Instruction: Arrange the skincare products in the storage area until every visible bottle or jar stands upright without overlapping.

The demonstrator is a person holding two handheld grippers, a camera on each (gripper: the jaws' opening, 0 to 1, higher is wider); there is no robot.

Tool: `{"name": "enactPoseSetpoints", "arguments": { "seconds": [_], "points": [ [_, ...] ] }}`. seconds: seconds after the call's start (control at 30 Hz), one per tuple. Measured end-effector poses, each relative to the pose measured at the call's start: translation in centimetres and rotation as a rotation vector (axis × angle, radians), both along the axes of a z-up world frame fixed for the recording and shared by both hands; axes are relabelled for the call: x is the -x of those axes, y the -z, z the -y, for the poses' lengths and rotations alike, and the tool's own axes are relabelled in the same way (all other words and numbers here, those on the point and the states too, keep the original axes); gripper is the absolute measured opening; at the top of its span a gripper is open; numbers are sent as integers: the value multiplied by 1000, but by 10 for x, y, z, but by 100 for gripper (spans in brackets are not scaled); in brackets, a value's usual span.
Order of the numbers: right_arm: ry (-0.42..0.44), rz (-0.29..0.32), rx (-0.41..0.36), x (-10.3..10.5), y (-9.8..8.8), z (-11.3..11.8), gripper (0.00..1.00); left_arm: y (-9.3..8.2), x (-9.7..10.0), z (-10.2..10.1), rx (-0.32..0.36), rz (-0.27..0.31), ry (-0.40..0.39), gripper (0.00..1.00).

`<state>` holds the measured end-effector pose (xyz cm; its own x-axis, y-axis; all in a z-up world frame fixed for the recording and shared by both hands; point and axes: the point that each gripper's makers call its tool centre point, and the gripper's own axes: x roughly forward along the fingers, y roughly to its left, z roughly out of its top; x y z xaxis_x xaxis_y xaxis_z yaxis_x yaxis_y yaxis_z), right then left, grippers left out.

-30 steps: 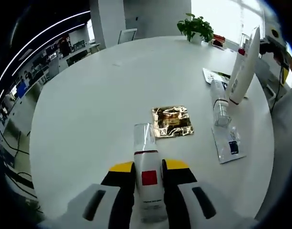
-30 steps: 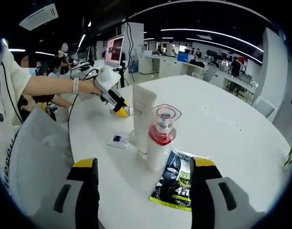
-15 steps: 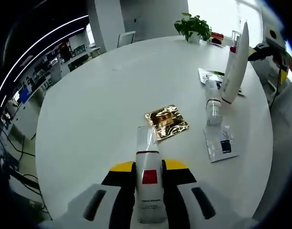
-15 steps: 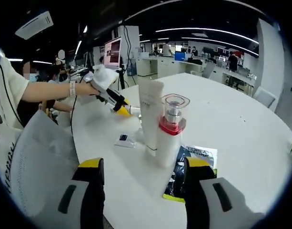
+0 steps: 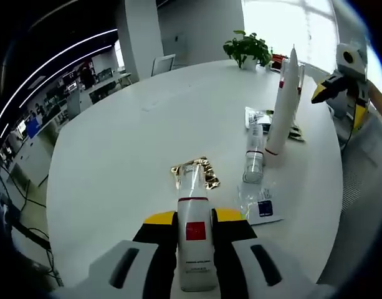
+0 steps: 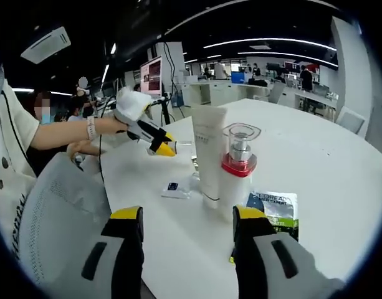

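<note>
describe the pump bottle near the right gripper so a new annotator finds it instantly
On the round white table, look just past the right gripper to the upright pair of products. The pump bottle stands beside the taller white tube; unlike the plain tube, it has a red collar under a clear cap.

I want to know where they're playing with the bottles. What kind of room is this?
Probably a big open office. A large round white table stands in front, a lit computer monitor sits at one side, and rows of desks run under long ceiling light strips behind.
</note>
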<state>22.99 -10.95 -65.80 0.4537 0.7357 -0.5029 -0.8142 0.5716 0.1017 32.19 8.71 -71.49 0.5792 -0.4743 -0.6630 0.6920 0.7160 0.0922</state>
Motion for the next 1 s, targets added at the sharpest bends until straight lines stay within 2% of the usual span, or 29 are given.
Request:
{"name": "enactPoseSetpoints", "arguments": {
  "seconds": [0.2, 0.3, 0.5, 0.6, 0.77, 0.9, 1.0],
  "points": [
    [-30, -35, -48, 8, 1, -10, 54, -16, 14, 14, 27, 39, 22, 17],
    [-29, -26, -37, 7, 3, -11, 53, -23, 24, 17, 31, 46, 29, 17],
    [-29, -49, -84, 9, -1, -21, 51, -40, 36, 24, 68, 74, 37, 17],
    [4, -79, -143, 7, -4, -26, 47, -47, 44, 31, 72, 96, 54, 17],
    [18, -74, -140, 10, -4, -29, 48, -58, 54, 39, 99, 105, 70, 17],
    [62, -92, -206, 9, -9, -35, 46, -67, 65, 51, 139, 117, 86, 17],
    [71, -86, -214, 9, -10, -40, 46, -70, 70, 61, 144, 127, 106, 17]
  ]
}}
